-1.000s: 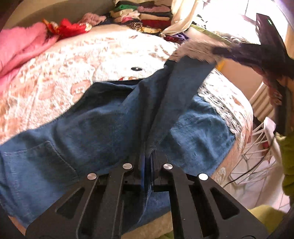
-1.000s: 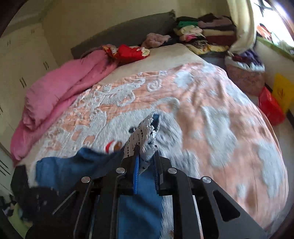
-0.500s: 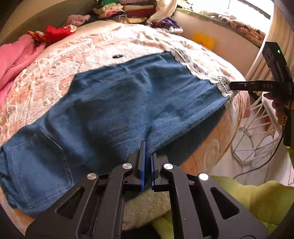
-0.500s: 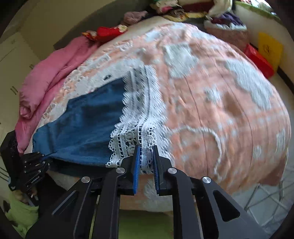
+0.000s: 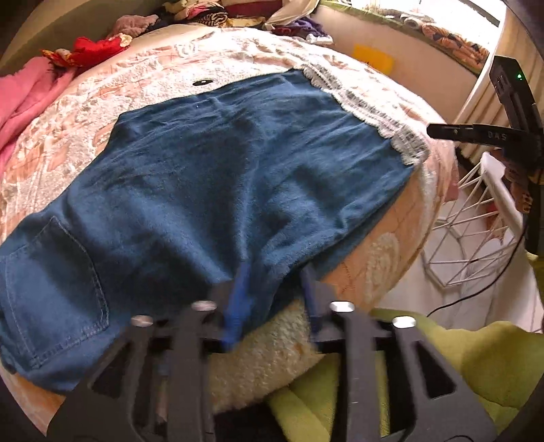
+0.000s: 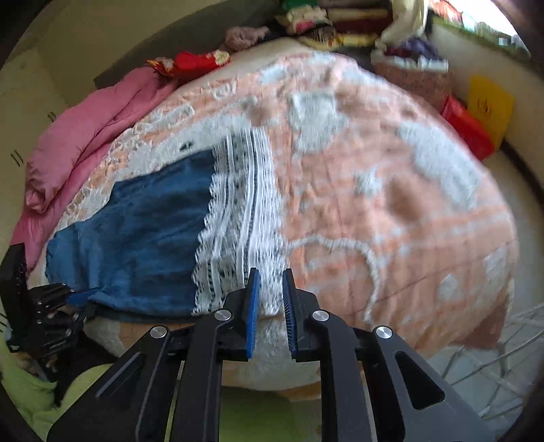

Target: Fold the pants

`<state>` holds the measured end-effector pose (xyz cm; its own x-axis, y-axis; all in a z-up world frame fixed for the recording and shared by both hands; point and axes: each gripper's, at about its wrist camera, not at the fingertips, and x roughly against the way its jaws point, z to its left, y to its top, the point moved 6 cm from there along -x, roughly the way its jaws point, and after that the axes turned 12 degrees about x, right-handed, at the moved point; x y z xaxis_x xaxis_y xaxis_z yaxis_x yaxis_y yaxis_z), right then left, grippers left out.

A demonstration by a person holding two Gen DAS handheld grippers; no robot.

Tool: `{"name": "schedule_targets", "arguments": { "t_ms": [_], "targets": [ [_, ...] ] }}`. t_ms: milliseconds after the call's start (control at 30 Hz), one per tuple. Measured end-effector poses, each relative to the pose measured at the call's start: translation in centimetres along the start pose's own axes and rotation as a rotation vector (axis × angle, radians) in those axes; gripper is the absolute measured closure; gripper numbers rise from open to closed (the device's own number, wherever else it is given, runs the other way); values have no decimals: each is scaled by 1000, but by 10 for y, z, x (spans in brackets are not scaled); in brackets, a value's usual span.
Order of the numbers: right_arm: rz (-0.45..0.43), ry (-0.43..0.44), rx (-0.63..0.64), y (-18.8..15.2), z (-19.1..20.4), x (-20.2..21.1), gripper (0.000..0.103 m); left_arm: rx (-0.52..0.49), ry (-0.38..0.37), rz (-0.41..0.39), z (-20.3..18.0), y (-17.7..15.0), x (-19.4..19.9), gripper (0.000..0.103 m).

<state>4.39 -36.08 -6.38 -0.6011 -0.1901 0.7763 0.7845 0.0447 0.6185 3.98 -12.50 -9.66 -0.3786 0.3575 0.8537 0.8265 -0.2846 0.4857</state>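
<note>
Blue jeans (image 5: 238,176) lie flat on the peach and white blanket (image 6: 391,204), one leg folded over the other. Their white lace hem (image 6: 238,210) points to the bed's right corner. My left gripper (image 5: 273,295) is at the near edge and its jaws are opening. The denim edge hangs between its blurred blue pads (image 5: 238,302), which do not press on it. My right gripper (image 6: 271,299) sits at the lace hem's near corner. Its jaws are opening a little, with a clear gap between the pads. In the left wrist view the right gripper (image 5: 431,130) ends just beside the lace (image 5: 367,102).
A pink duvet (image 6: 85,142) lies along the bed's left side, with a red cloth (image 6: 197,61) and stacked clothes (image 6: 340,20) at the back. A white wire basket (image 5: 476,231) stands on the floor right of the bed. A yellow-green garment (image 5: 476,360) is below the grippers.
Both grippers brought the lifted trouser leg down over the other leg onto the bed. The left jaws, shut on the denim before, now stand apart. The right pads have parted slightly from the lace.
</note>
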Motion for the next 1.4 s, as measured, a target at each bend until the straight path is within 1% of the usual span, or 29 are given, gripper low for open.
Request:
{"name": "schedule_targets", "arguments": {
  "t_ms": [33, 67, 100, 200, 233, 300, 333, 400, 433, 500, 533, 567, 600, 633, 667, 733, 800, 867, 967, 1033, 1100, 1167, 1233, 1267, 1300, 1367, 1400],
  "targets": [
    [-13, -9, 22, 4, 2, 4, 82, 1, -20, -10, -1, -1, 6, 66],
    [-24, -15, 40, 6, 5, 7, 79, 2, -30, -22, -2, -1, 12, 65],
    [-36, -13, 61, 9, 11, 9, 73, 3, -32, -37, -1, -1, 18, 59],
    [-34, 27, 122, 13, 32, 2, 73, 44, 6, -91, 17, 5, 35, 53],
    [-29, 35, 144, 13, 40, -2, 73, 75, 34, -108, 29, 7, 40, 51],
    [-19, 49, 195, 14, 57, -12, 72, 134, 94, -130, 51, 10, 47, 41],
    [-13, 55, 216, 14, 64, -16, 71, 168, 149, -141, 67, 11, 50, 39],
    [2, 78, 237, 15, 75, -25, 70, 216, 273, -155, 95, 9, 53, 31],
    [12, 87, 243, 15, 80, -30, 68, 244, 329, -156, 109, 8, 54, 29],
    [33, 82, 250, 13, 81, -37, 67, 293, 405, -149, 132, 4, 55, 26],
    [48, 72, 252, 11, 79, -42, 67, 324, 434, -136, 144, 1, 55, 26],
    [70, 58, 256, 9, 76, -46, 67, 373, 443, -124, 156, -2, 54, 26],
    [84, 44, 259, 6, 73, -48, 67, 408, 423, -121, 165, -2, 55, 26],
    [99, 24, 259, 3, 67, -50, 68, 463, 361, -126, 173, -3, 58, 26],
    [108, 9, 256, -1, 60, -51, 69, 485, 333, -134, 177, -2, 61, 26],
    [119, 1, 235, -5, 49, -52, 74, 507, 310, -139, 184, -3, 63, 26],
    [114, 30, 203, -8, 43, -52, 74, 535, 282, -138, 187, -4, 62, 26],
    [121, 9, 238, -8, 47, -53, 74, 538, 276, -143, 186, -5, 63, 26],
    [126, -8, 278, -6, 55, -49, 71, 523, 303, -160, 183, -5, 66, 26],
    [92, 7, 280, -1, 61, -40, 66, 489, 319, -194, 171, 0, 74, 26],
    [46, 21, 297, 8, 71, -32, 63, 416, 274, -224, 144, 9, 79, 26],
    [24, 43, 315, 13, 81, -29, 62, 346, 248, -240, 117, 15, 80, 26],
    [16, 79, 346, 16, 97, -33, 59, 258, 243, -251, 89, 22, 75, 20],
    [19, 89, 355, 17, 101, -35, 59, 225, 243, -248, 80, 23, 70, 15],
    [23, 99, 369, 17, 107, -39, 58, 203, 250, -236, 73, 23, 64, 15],
    [39, 116, 384, 15, 115, -46, 57, 174, 251, -184, 66, 20, 45, 15],
    [53, 117, 383, 12, 116, -51, 57, 170, 260, -145, 67, 16, 32, 15]
  ]
}}
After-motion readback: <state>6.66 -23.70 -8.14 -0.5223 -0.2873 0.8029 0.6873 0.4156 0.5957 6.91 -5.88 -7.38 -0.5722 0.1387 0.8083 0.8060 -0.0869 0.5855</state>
